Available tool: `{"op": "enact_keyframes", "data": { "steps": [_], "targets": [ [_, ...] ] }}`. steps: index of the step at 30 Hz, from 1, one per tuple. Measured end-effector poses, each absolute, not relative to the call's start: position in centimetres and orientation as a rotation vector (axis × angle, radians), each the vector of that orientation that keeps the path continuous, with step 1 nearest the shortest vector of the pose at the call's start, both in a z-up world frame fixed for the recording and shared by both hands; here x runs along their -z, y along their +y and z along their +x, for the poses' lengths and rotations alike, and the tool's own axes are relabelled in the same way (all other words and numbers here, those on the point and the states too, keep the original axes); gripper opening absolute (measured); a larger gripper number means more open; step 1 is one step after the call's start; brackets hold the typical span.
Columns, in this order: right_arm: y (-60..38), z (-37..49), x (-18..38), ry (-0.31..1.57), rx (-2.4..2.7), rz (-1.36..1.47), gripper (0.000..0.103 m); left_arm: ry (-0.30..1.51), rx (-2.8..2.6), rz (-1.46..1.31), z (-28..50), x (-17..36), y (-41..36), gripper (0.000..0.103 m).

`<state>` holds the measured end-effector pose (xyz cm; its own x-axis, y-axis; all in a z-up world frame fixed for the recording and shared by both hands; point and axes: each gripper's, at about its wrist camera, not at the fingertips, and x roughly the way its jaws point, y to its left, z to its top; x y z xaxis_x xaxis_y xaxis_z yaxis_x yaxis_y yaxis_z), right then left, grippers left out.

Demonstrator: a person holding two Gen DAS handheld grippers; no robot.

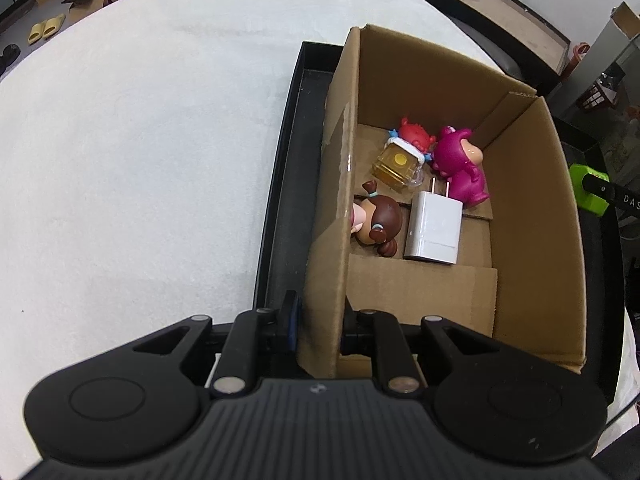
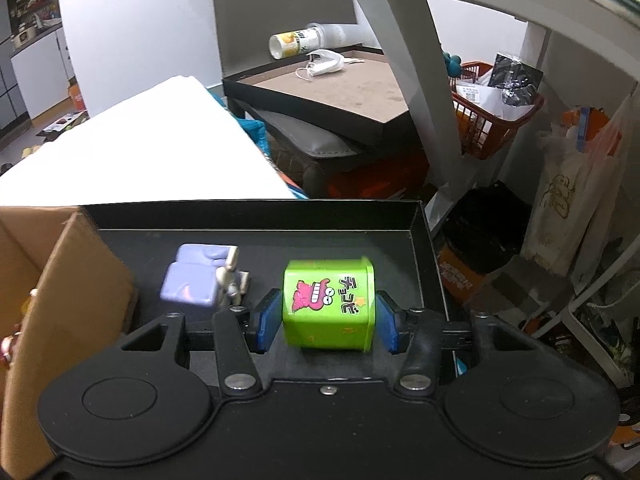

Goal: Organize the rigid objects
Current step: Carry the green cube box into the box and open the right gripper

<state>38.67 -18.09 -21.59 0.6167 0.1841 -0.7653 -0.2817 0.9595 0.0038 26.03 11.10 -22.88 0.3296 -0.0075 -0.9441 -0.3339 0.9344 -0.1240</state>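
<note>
- L claw point(image 1: 320, 330): jaws pinched tight on the near-left wall of the cardboard box point(image 1: 532, 216), one finger outside, one inside.
- Box sits in a black tray point(image 1: 280, 184) on a white cloth point(image 1: 140, 140); tray edge just left of the L claw.
- Inside box, ahead of L claw & slightly right: brown-haired doll point(image 1: 378, 222) lying vs the left wall, white charger point(image 1: 434, 228) touching it on the right.
- Further ahead: amber clear cube point(image 1: 398, 168), red figure point(image 1: 414, 134) behind it, magenta bear point(image 1: 460, 160) to the right, next to charger prongs.
- R claw point(image 2: 327, 322): jaws approx. can-width apart, blue pads point(image 2: 267, 320) flanking a green tin point(image 2: 330, 306) w/ pink cartoon; small gap seen each side, so can't tell if gripped.
- Tin on tray floor point(image 2: 392, 248), right of box.
- Ahead-left of R claw: purple block toy point(image 2: 194, 280) w/ small grey figure point(image 2: 232, 284) leaning on it.
</note>
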Motion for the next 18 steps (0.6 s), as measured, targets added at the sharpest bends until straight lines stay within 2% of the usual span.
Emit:
{"op": "enact_keyframes", "data": {
  "steps": [18],
  "targets": [
    [-18.1, 33.9, 18.3, 0.942, -0.246, -0.045, 0.048, 1.185, -0.200, -0.318, 24.5, 21.9, 10.9, 0.015]
  ]
}}
